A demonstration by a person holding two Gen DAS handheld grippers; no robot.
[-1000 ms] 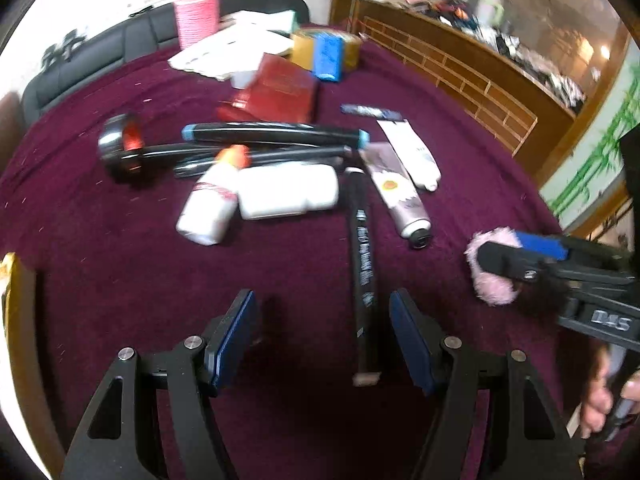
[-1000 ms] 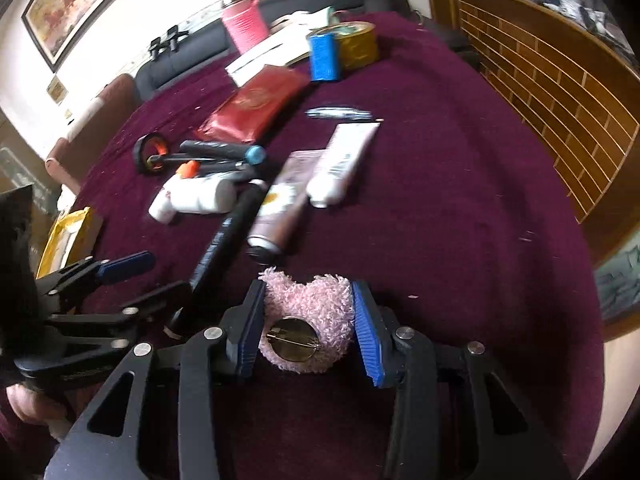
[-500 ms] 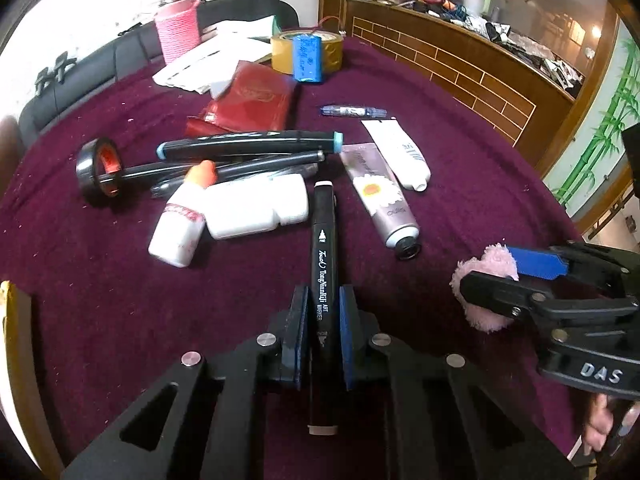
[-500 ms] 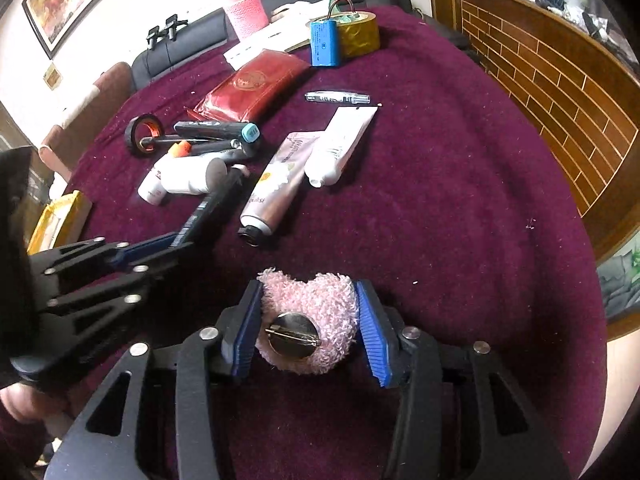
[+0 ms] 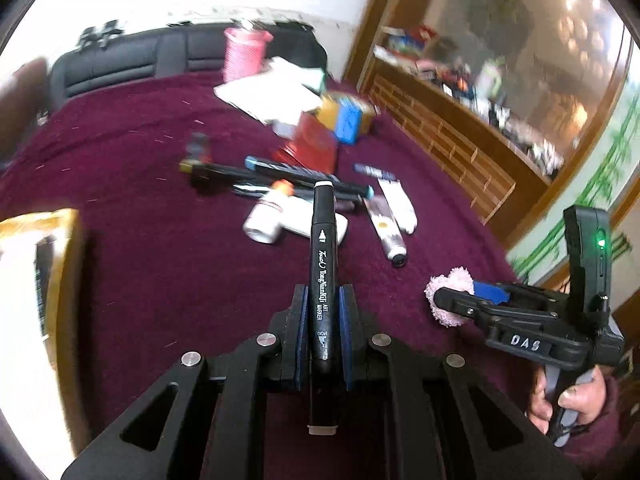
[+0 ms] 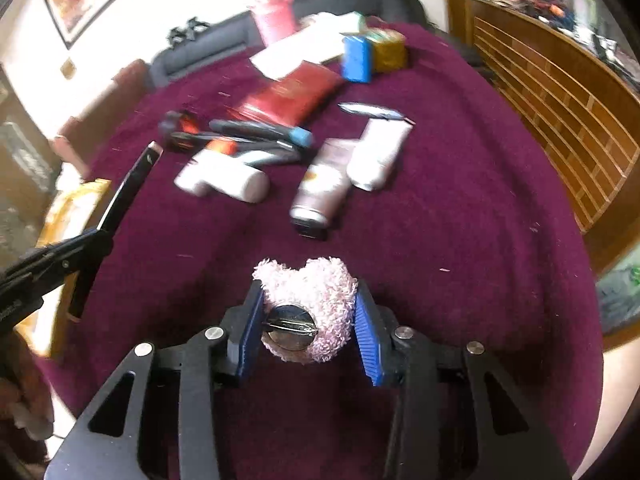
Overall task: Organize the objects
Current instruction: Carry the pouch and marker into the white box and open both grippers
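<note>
A round table under a deep maroon velvet cloth [image 5: 140,264] fills both views. On its far side lie white papers [image 5: 266,94], a flat red packet [image 6: 290,94], a pink ribbed cup [image 5: 242,54] and a blue block against a yellow roll of tape [image 6: 374,56].

At the middle of the cloth a loose cluster lies together: a white plastic bottle with an orange cap [image 6: 222,174], two cream tubes side by side [image 6: 352,168], a black ring with a red inside [image 6: 180,130], and long dark markers with a teal cap [image 5: 308,176] across them. A yellow-edged packet [image 5: 38,280] sits at the cloth's left rim.

The left gripper [image 5: 323,334] points down at a slant toward the cluster, held above the cloth. Its blue pads are pressed tight on a black art marker with white lettering [image 5: 322,272], which runs straight out between them, its grey-tipped end forward over the white bottle and its other end back between the gripper's arms. In the right wrist view the marker juts up and away from that gripper at the left edge, clear of the cloth.

The right gripper [image 6: 308,320] also tilts downward, low over the near part of the cloth; a hand [image 5: 568,404] grips its handle. Its jaws have just been closing a little and stand at a middling width, their blue pads [image 6: 366,336] squeezing a fluffy pink heart-shaped brooch with a round metal pin back [image 6: 316,300] from both sides. The brooch sits right at the fingertips, metal disc facing the camera.
</note>
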